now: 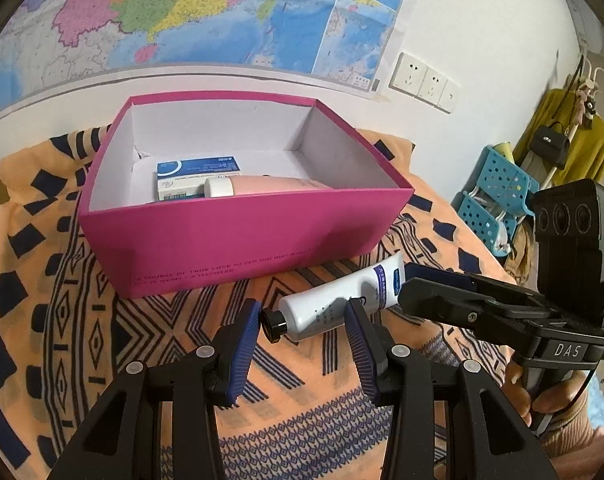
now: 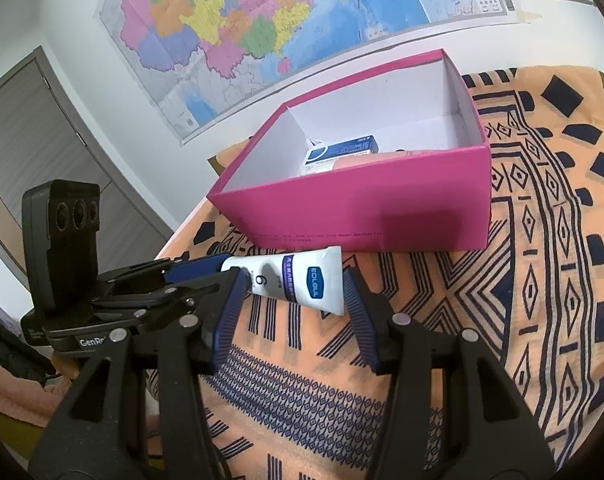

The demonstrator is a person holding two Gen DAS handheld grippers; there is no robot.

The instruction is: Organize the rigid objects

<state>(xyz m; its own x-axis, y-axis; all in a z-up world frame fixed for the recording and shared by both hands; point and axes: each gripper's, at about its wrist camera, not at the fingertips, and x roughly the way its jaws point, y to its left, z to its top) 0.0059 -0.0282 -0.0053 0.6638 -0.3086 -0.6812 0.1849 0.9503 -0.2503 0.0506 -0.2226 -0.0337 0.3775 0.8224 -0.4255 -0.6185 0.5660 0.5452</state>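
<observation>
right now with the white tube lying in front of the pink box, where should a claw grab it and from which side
Probably the round middle of the white tube, fingers across its width, coming from above. It lies flat on the patterned cloth beside the pink box; the crimped end is thin, the black cap small. The left claw and the right claw both stand open around it.

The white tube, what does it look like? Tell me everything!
The white tube looks like soft plastic, with a black cap, blue band and blue logo. It lies on its side on the patterned orange cloth, just before the pink box. Both open grippers, left and right, straddle it; neither visibly squeezes it.
</observation>
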